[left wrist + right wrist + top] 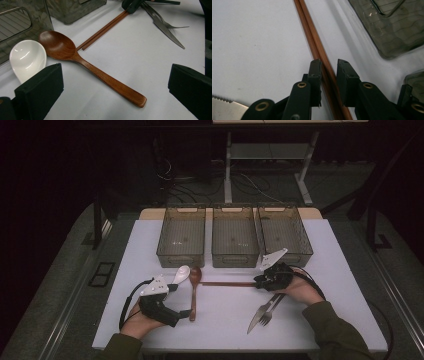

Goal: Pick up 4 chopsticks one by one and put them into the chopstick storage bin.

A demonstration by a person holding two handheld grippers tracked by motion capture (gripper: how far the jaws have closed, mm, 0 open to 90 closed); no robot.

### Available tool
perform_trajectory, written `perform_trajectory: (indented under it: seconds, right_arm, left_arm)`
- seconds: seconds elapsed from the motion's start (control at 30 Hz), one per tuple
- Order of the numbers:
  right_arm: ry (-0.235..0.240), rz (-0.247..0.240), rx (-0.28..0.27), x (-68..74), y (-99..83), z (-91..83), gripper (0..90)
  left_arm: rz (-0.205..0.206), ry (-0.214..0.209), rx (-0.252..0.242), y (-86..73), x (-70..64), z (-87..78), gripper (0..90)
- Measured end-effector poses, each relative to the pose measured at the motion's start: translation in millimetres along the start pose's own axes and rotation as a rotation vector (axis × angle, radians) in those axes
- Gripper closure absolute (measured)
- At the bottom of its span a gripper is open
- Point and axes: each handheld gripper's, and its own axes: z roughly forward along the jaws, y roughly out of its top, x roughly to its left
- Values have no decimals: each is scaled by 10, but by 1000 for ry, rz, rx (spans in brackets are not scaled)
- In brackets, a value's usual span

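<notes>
Right claw [329,65] astride chopsticks [317,47], white table [225,315], dark room

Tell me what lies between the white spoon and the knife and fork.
In the high view, the wooden spoon and chopsticks lie between the white spoon and the knife and fork.

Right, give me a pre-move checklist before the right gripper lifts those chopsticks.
1. Chopsticks sit between the jaws of the right gripper: ok.
2. Jaws closed firmly on the chopsticks: not ok, a gap shows on one side.
3. Both sticks lie together, parallel: ok.
4. Far tips clear of the wooden spoon: cannot tell, they end right at its bowl.
5. Left gripper open and out of the lift path: ok, it hangs over the spoon handle.
6. Knife and fork clear of the chopsticks: ok, they lie apart, nearer the person.
</notes>
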Motion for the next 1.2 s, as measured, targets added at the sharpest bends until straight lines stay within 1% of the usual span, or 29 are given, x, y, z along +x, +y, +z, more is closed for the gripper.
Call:
perform_trajectory:
  seconds: [0.03, 0.07, 0.1, 0.13, 0.17, 0.2, 0.23, 0.27, 0.3, 0.33, 0.37, 0.4, 0.43, 0.5, 0.6, 0.63, 0.73, 0.9, 1.0, 1.07, 1.2]
  right_arm:
    - [0, -1, -1, 6, 1, 0, 738]
    - [7, 11, -7, 17, 1, 3, 736]
    - [7, 12, -6, 16, 2, 3, 732]
    - [-1, -4, 0, 7, 0, 5, 729]
    - [-3, -7, 1, 6, 3, 10, 726]
    - [5, 13, -1, 20, 10, 15, 725]
    - [8, 5, -1, 6, 12, 15, 722]
    - [7, 0, -10, -9, 16, 9, 707]
    - [25, 30, -36, -4, 28, -3, 698]
    - [35, 32, -59, -25, 42, -17, 699]
    - [48, 49, -81, -21, 65, -26, 699]
    - [54, 39, -95, -25, 86, -27, 701]
    - [59, 36, -92, -15, 115, -14, 701]
    - [61, 9, -80, 11, 175, 28, 707]
    - [83, -9, -79, 52, 260, 91, 746]
    - [88, -25, -69, 63, 277, 113, 758]
    - [91, -46, -40, 87, 285, 166, 779]
    - [80, -47, -9, 86, 238, 147, 792]
    - [86, -53, -7, 86, 223, 148, 802]
    - [85, -61, 4, 106, 218, 174, 800]
    - [91, -54, -4, 110, 231, 180, 817]
  left_arm:
    - [-1, 0, 0, 0, 0, 0, 0]
    - [-1, 0, 0, 0, 1, 1, 0]
    - [-1, 0, 1, 0, 1, 2, 0]
    - [-2, 0, 0, 0, 1, 4, 0]
    - [-3, -1, 2, 0, 0, 5, 0]
    - [-3, -1, 3, -1, -2, 6, 0]
    - [-1, -2, 5, 0, -2, 7, 0]
    - [-2, -3, 5, 0, -2, 8, 0]
    - [-1, -3, 5, 0, -1, 9, 0]
    - [-3, -3, 5, -1, 0, 11, 0]
    - [-2, -3, 7, -1, 4, 11, 0]
    - [-2, -2, 7, -1, 5, 11, 0]
    - [-3, -3, 7, 0, 5, 10, 0]
    - [-3, -2, 5, 0, 3, 9, 0]
    - [-3, -1, 4, 0, 1, 7, 0]
    - [-2, -1, 3, 0, 1, 6, 0]
    - [-2, -3, 3, -1, 1, 6, 0]
    - [-2, -3, 3, 0, 3, 7, 0]
    - [-2, -3, 3, 1, 0, 8, 0]
    - [-2, -2, 4, 2, -1, 8, 0]
    - [-2, -3, 4, 1, 0, 9, 0]
